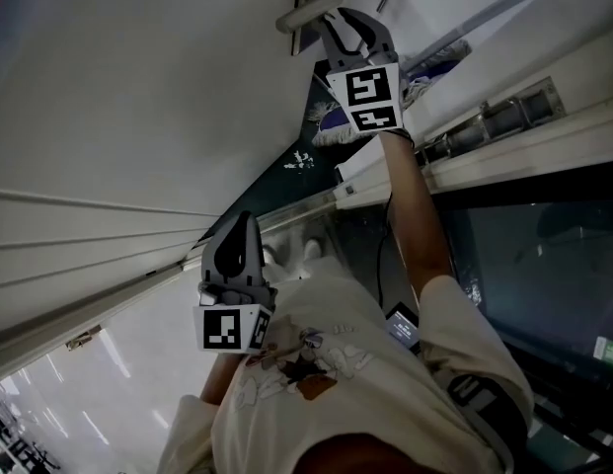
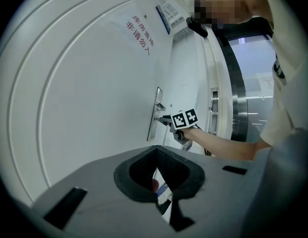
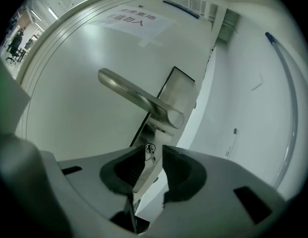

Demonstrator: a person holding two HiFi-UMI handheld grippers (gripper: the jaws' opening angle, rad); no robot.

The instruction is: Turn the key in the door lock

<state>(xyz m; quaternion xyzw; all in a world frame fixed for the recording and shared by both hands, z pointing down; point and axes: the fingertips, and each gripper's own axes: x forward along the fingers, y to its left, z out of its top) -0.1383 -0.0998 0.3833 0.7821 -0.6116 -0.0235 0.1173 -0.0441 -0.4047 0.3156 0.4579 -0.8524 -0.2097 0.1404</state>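
Two grippers are in view. In the head view the left gripper (image 1: 242,227) hangs nearest, at 7 o'clock beside the chest. Its jaws are clenched tip to tip with nothing between them (image 2: 154,150). Farther out, at 12 o'clock, a bare forearm (image 1: 417,215) carries the right gripper (image 1: 336,23) up to the door (image 1: 138,97).

The right gripper's jaws (image 3: 154,155) stand slightly apart around the one key (image 3: 150,151), which sits in the lock. I cannot tell whether they touch it. One lever handle (image 3: 139,97) runs out toward 10 o'clock above it, on one metal plate (image 3: 176,86). One paper notice (image 3: 131,20) lies farthest, at 12 o'clock.
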